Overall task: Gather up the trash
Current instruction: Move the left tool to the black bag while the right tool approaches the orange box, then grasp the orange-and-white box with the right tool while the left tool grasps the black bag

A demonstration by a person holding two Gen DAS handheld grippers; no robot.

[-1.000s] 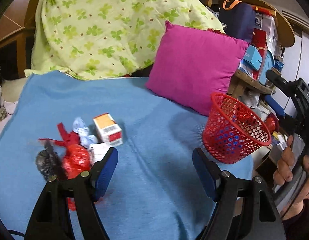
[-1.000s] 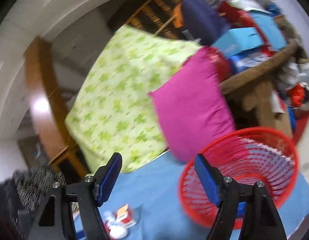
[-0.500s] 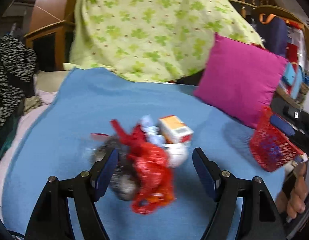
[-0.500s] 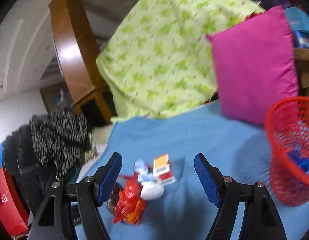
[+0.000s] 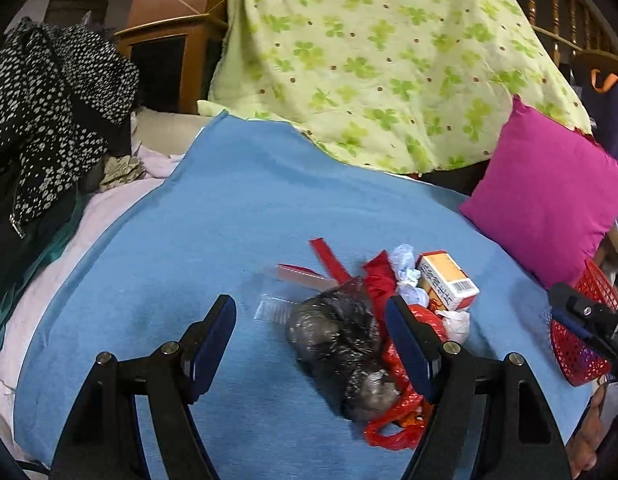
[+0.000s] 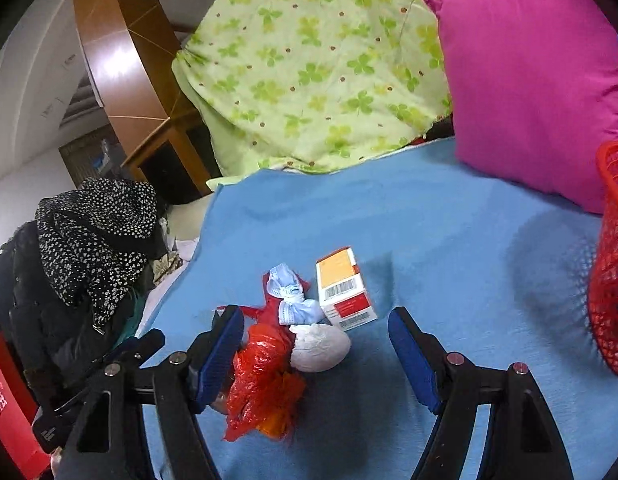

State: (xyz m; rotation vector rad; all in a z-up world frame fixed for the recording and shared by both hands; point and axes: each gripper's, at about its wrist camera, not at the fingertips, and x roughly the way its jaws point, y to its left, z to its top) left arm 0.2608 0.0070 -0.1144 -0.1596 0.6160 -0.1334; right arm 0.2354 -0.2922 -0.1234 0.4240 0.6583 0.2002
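A pile of trash lies on the blue blanket (image 5: 237,216): a black plastic bag (image 5: 341,344), a red plastic bag (image 5: 405,412), an orange-and-white carton (image 5: 447,280), a crumpled blue mask (image 6: 293,300) and a white wad (image 6: 319,346). My left gripper (image 5: 309,340) is open, with the black bag between its fingers. My right gripper (image 6: 315,352) is open above the white wad and red bag (image 6: 265,384); the carton (image 6: 343,288) lies just beyond. The red mesh basket (image 6: 611,264) stands at the right and shows in the left wrist view (image 5: 581,344).
A magenta pillow (image 5: 549,200) and a green clover-print quilt (image 5: 381,60) sit at the back of the bed. Dark speckled clothing (image 5: 49,120) hangs at the left beside a wooden frame (image 6: 121,68). The right gripper's body (image 5: 589,320) shows in front of the basket.
Both grippers swung left, away from the basket and toward the trash pile. The pile now sits between each gripper's fingers; the basket has slid to the right edge of both views.
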